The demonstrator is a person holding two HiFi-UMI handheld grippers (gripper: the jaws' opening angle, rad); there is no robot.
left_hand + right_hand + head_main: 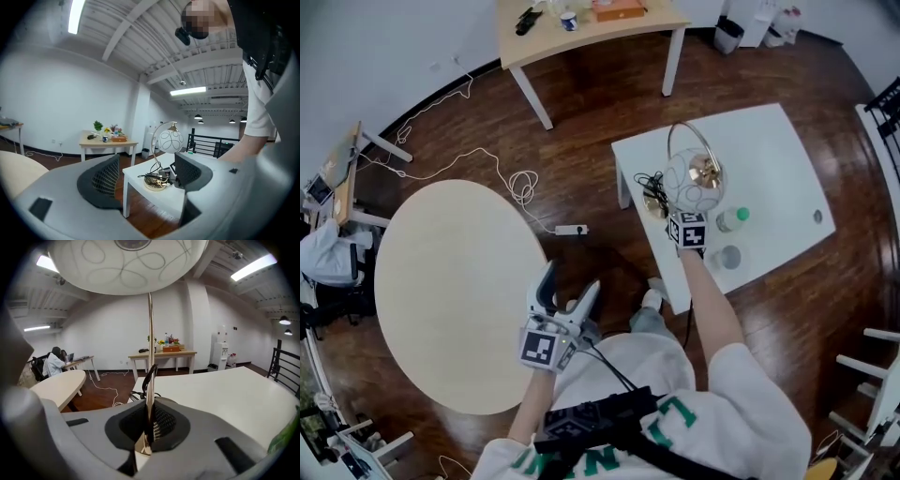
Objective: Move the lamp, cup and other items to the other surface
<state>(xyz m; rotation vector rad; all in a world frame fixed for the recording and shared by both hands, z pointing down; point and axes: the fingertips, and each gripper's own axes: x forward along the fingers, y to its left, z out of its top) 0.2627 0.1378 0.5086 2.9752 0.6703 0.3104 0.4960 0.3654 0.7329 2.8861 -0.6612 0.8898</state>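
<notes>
the right gripper is clamping the thin stem of the gold-stemmed white-globe lamp, seemingly readying a steady lift toward the round beige table; the left gripper is idling, jaws apart.

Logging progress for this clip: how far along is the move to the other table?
Nothing looks moved: the round table holds nothing. In hand: the right gripper is shut on the lamp stem, base on the white table; the left gripper is open and empty. Left: lamp, bottle and cup.
</notes>
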